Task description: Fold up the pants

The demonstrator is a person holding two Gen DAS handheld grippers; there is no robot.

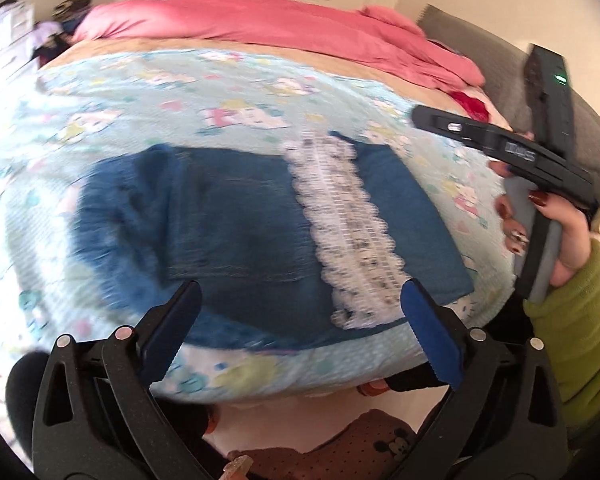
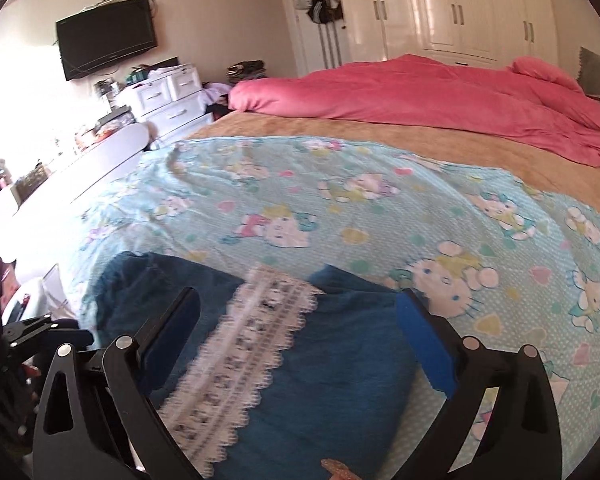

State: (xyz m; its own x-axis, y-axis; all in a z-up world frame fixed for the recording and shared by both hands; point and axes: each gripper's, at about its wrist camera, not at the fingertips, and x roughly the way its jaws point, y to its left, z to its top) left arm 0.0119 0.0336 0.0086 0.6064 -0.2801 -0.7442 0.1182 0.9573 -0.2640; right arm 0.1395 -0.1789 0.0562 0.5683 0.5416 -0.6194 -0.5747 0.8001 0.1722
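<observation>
Nearest the left wrist lens, the left gripper (image 1: pixel 300 304) holds its two blue-padded fingers (image 1: pixel 430 332) wide apart with nothing between the pads; they stand above the near edge of the bed, clear of the cloth. Just beyond and between those fingertips lie the pants (image 1: pixel 228 220), dark blue denim folded into a compact rectangle and lying flat on a pale blue cartoon-print sheet (image 1: pixel 228 92). A white lace band (image 1: pixel 340 224) crosses the denim slantwise, its near end lying just ahead of the right-hand finger, while a stitched pocket sits ahead of the left-hand finger. Off to the right of the fingers, a hand (image 1: pixel 556 236) in a green sleeve (image 1: pixel 580 332) grips the handle of the other tool, raised above the sheet's edge. In the right wrist view, the right gripper (image 2: pixel 300 308) likewise has its fingers (image 2: pixel 426 344) spread fully, empty, hovering over the folded pants (image 2: pixel 332 384); the lace band (image 2: pixel 248 344) runs up between the two fingers, and the denim fills the space between and beneath them. Past the fingertips the printed sheet (image 2: pixel 340 200) stretches away to a tan blanket (image 2: pixel 340 128) and a pink duvet (image 2: pixel 420 92) bunched at the far side. Far off to the left of the fingers hang a wall television (image 2: pixel 106 38) and white drawers (image 2: pixel 172 96).
</observation>
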